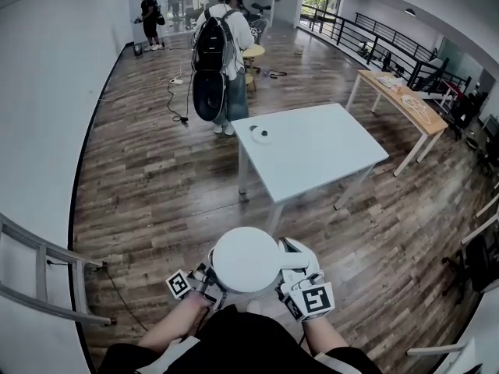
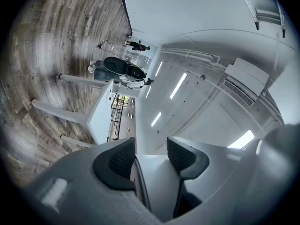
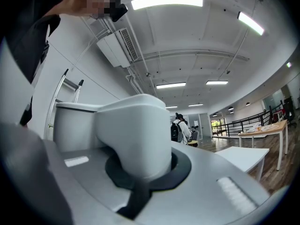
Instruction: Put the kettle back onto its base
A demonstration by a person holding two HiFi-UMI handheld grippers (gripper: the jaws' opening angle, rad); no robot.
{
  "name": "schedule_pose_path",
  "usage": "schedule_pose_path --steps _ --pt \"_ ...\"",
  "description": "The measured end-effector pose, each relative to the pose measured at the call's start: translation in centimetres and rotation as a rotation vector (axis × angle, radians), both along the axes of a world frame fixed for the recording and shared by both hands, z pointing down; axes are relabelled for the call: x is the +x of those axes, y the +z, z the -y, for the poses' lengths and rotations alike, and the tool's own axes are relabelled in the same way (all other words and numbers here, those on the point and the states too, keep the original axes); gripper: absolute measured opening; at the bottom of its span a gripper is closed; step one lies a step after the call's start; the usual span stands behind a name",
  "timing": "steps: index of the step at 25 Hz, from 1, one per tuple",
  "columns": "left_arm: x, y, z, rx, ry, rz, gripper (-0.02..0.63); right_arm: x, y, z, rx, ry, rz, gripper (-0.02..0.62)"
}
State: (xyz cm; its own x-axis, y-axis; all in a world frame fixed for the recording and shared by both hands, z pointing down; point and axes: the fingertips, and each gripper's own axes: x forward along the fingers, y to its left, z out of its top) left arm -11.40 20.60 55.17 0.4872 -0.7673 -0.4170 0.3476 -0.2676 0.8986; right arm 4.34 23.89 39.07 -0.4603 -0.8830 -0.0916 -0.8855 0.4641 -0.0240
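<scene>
Kettle (image 1: 245,259): white, held in the air, well short of the table (image 1: 343,158). Right gripper (image 1: 292,277) clamped on its handle (image 3: 136,135); left gripper (image 1: 204,280) pinches the opposite side, probably to steady it. Base (image 1: 261,135): table's left corner, unoccupied.

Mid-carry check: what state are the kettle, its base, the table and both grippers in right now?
kettle: upright, lid closed, held off its base between both grippers.
base: bare, lying flat near a corner of the table.
table: standing, with the base on it.
left gripper: shut on the kettle's side.
right gripper: shut on the kettle's handle.
</scene>
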Motion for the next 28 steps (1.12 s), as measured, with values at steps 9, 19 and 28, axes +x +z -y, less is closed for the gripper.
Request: schedule_pose_path --steps 9,19,28 --pt "3.8 -0.4 4.1 0.005 -0.026 0.017 0.206 4.5 -0.1 4.5 0.012 -0.017 0.011 0.006" --pt "5.6 -0.4 6.9 0.016 -0.042 0.038 0.206 6.7 0.6 7.5 0.024 -0.028 0.045 0.006" --pt "7.7 0.6 12.2 -0.013 0.017 0.029 0.206 8.4 0.8 12.1 0.006 0.031 0.020 0.006"
